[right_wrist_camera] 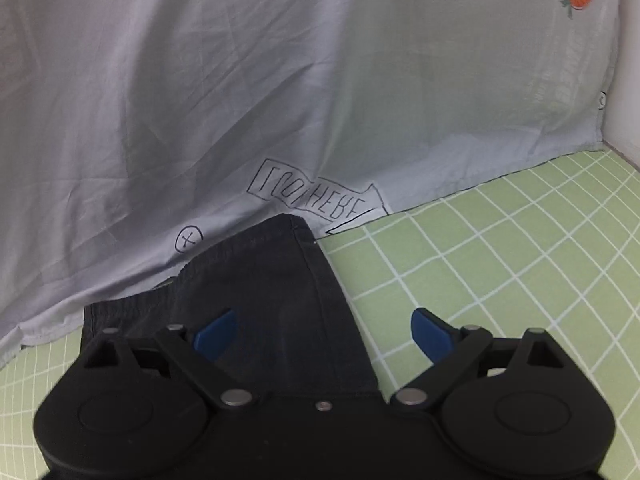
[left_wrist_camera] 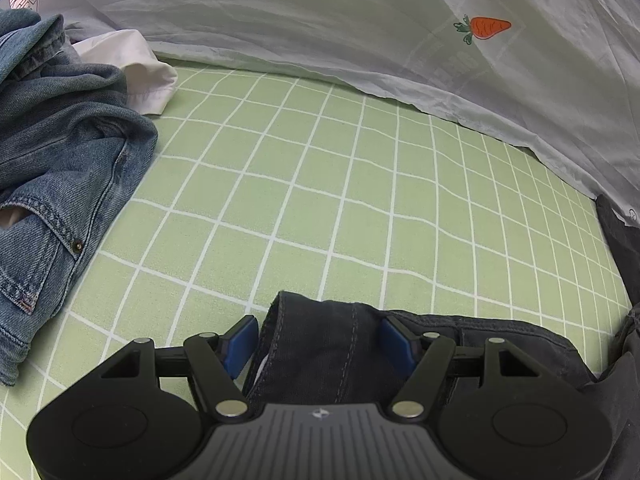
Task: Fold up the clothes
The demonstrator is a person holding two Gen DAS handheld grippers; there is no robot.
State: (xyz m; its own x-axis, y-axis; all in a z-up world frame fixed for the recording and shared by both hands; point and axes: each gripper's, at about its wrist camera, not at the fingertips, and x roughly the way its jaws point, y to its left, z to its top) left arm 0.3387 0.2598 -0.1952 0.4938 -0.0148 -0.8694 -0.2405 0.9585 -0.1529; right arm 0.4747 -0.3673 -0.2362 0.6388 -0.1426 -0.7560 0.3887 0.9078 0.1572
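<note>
We have the dark trousers (right_wrist_camera: 272, 304) lying flat on the green checked bed (left_wrist_camera: 320, 184), one end against the white sheet (right_wrist_camera: 240, 80). Both tools stand open, pads clear of the cloth: the left tool (left_wrist_camera: 318, 344) straddles a seamed edge, the right tool (right_wrist_camera: 324, 332) hangs over the side hem. We should pinch only these edges, then lift together.

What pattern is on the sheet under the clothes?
Light green sheet with a white grid pattern, clearest in the left wrist view.
</note>
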